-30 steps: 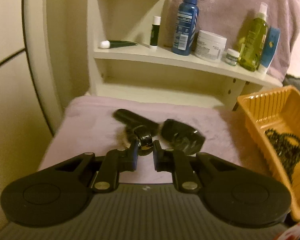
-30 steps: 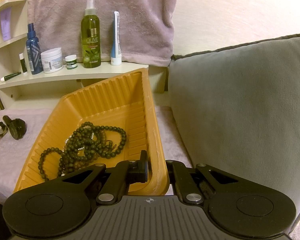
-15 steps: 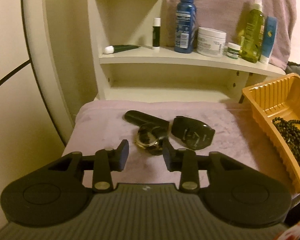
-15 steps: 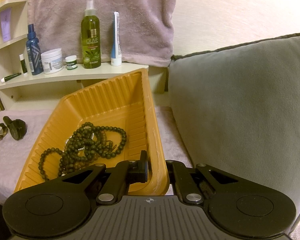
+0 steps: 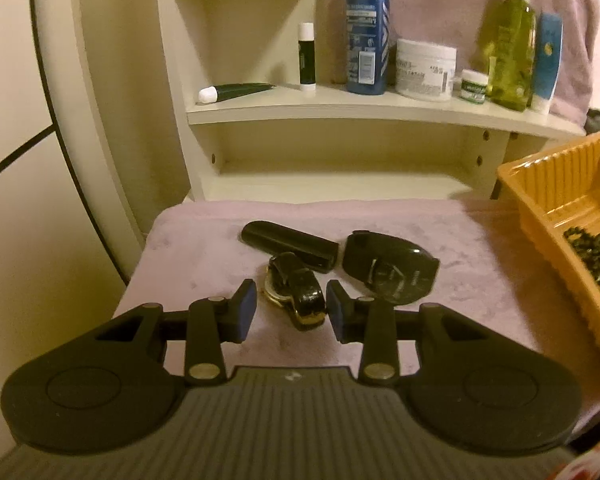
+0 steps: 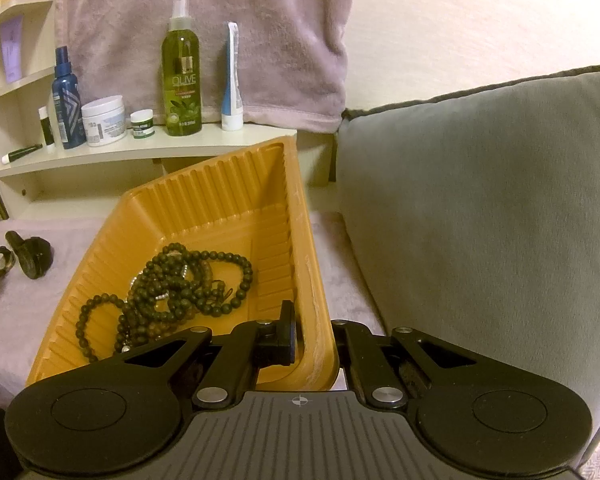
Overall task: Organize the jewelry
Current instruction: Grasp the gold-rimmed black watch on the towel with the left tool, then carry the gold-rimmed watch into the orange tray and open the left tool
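Observation:
A gold-cased watch with a black strap [image 5: 296, 294] lies on the pink cloth between the fingers of my left gripper [image 5: 291, 312]. The gripper is open and its pads do not press on the watch. Just behind lie a bigger black watch [image 5: 388, 272] and a long black piece [image 5: 288, 242]. My right gripper [image 6: 314, 336] is shut on the near right wall of the orange tray [image 6: 220, 200], one finger inside and one outside. Dark bead bracelets [image 6: 180, 280] are heaped in the tray. The tray's corner [image 5: 548, 184] shows at the right of the left wrist view.
A cream shelf [image 5: 340, 108] behind the cloth holds a blue bottle [image 5: 366, 32], a white jar [image 5: 426, 70], a green spray bottle [image 6: 182, 68] and small tubes. A grey cushion [image 6: 480, 200] stands right of the tray. A pink towel [image 6: 204, 20] hangs behind.
My left gripper opened and let go of the gold watch, which now lies on the cloth, and drew back slightly. The right gripper and tray have not moved.

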A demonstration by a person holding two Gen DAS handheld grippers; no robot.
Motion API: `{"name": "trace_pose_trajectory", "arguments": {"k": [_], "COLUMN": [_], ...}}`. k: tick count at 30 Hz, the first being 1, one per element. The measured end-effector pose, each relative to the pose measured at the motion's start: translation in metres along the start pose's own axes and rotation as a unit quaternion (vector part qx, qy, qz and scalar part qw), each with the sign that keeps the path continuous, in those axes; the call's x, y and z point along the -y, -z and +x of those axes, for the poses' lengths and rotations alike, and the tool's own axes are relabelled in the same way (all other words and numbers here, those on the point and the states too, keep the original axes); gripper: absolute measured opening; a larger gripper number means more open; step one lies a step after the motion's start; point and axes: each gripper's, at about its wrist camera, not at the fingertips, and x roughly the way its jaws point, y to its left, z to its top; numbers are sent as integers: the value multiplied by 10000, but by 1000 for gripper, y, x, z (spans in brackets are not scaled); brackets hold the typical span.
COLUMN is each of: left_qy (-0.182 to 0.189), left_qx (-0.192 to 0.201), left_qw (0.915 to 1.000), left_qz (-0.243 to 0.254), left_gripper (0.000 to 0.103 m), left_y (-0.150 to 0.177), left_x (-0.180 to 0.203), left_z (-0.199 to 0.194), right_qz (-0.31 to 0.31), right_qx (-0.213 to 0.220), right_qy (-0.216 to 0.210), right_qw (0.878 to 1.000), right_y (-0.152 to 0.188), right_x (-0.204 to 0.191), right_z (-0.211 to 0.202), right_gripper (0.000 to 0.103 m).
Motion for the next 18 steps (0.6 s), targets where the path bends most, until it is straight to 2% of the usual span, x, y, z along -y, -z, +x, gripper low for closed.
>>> {"name": "trace_pose_trajectory", "arguments": {"k": [3,10,18], "left_qy": [-22,24,115], "left_qx": [-33,-121,-60], "left_qw": [9999,9995,9991], "left_qz": [98,295,414], "left_gripper": [34,15,14], "left_y": [0,1,-7], "left_x": [-1,-3,-1], "left_z": [2,2,-6], "right_qz": [-2,-6,-5], "right_qx": [-7,-8,4], "right_qy": [-4,-2,-12], "right_qw": [10000,10000,10000], "right_y": [0,0,1], "right_x": [0,0,1], "right_z": [0,2,2], "right_gripper": [5,5,5]}}
